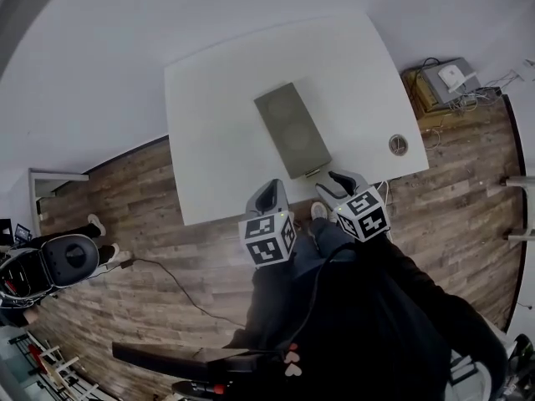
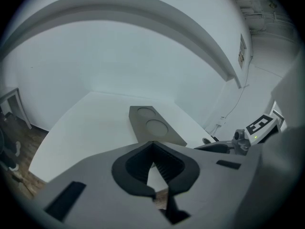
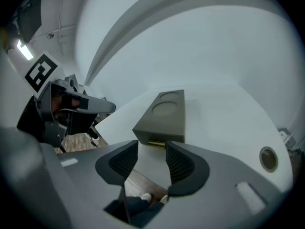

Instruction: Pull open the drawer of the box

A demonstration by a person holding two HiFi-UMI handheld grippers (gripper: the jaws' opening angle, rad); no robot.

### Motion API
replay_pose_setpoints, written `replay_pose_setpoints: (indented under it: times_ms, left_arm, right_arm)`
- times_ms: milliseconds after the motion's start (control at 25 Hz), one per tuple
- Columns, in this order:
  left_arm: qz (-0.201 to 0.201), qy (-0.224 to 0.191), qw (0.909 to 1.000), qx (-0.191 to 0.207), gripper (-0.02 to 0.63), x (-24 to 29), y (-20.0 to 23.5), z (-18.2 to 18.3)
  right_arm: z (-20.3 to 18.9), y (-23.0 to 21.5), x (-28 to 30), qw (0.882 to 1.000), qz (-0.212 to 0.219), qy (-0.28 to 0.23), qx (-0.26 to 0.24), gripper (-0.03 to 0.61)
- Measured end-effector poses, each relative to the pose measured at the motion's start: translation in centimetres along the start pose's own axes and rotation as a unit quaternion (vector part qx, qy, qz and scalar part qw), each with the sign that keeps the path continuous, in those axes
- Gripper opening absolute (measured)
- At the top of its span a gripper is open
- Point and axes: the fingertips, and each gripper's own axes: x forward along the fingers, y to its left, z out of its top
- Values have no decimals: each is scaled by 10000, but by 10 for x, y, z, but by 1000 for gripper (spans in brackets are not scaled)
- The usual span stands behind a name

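A grey-olive box (image 1: 291, 128) with two round marks on its lid lies lengthwise on the white table (image 1: 217, 115). Its drawer end faces me, closed, with a small brass handle (image 1: 313, 172). My right gripper (image 3: 152, 142) is open. The brass handle (image 3: 157, 144) shows just beyond the gap between its pads, and nothing is held. My left gripper (image 2: 153, 143) is shut on nothing, its pads meeting at the tips, and it points at the box (image 2: 155, 128) from near the table's front edge. In the head view the left gripper (image 1: 269, 197) and the right gripper (image 1: 338, 182) flank the box's near end.
A round cable grommet (image 1: 399, 144) sits in the table at the right of the box. Wooden floor surrounds the table. Electronics and cables (image 1: 447, 80) lie on the floor at the far right, and a dark chair (image 1: 71, 257) stands at the left.
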Motion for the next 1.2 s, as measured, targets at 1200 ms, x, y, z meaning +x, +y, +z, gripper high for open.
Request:
replay_pose_setpoints:
  times_ms: [1200]
  left_arm:
    - [-978, 944, 9894, 512, -6, 60, 1, -29]
  right_arm:
    - [-21, -9, 60, 9835, -1384, 1164, 17, 194]
